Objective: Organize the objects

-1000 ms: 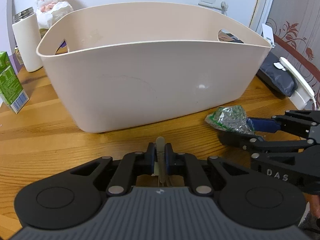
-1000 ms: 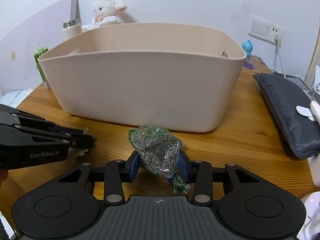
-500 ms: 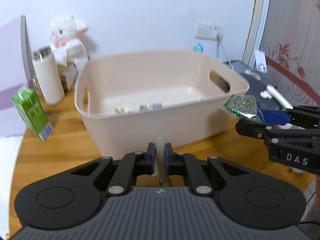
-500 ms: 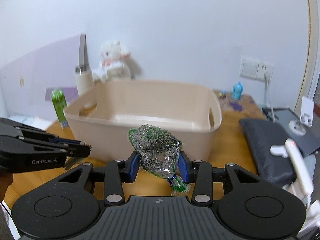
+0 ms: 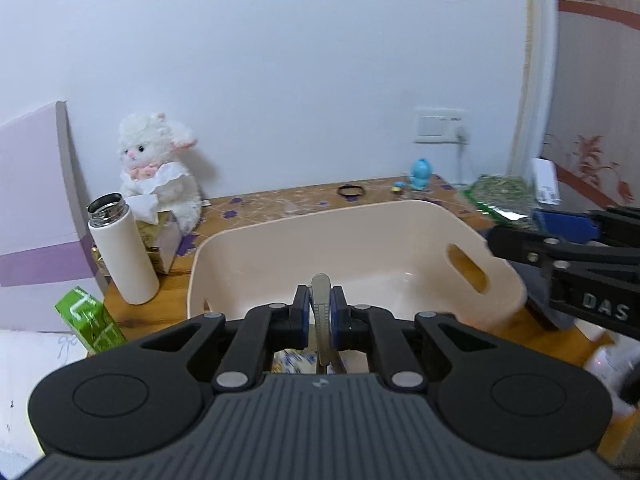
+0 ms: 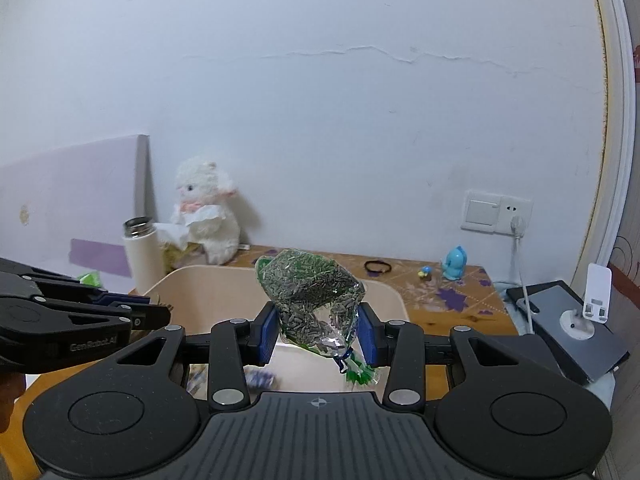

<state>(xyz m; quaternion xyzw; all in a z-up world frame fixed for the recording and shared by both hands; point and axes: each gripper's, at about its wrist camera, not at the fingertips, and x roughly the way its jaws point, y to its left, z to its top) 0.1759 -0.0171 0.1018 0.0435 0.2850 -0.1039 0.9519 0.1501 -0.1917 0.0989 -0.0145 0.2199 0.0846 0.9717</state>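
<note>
Between the blue-padded fingers point(image 6: 267, 330) of the right gripper point(image 6: 318, 330) sits a clear bag of seeds point(image 6: 310, 300) with green print, pinched at its lower half, its knotted tail hanging down below. The bag is in the air above the near part of the beige tub point(image 6: 200, 292). The left gripper point(image 5: 320, 314) has its fingers closed tight on a thin, pale flat strip point(image 5: 321, 312) that stands upright between the pads; what it is I can't say. It too is held over the tub's near edge.

As I judge it, the sorting is midway: both items are lifted and poised over the tub, and neither is dropped in yet. What is left is to lower and let go of each.

The tub point(image 5: 400, 232) is mostly bare inside. A few small wrapped packets point(image 5: 292, 360) lie on its floor at the near end, partly hidden behind the left gripper's body. Outside it on the counter point(image 5: 280, 200) stand a white flask point(image 5: 122, 252) with its cap off, a green carton point(image 5: 90, 320), a white plush lamb point(image 5: 158, 176), a black hair tie point(image 5: 351, 191) and a small blue figure point(image 5: 421, 169), all possibly waiting their turn.
</note>
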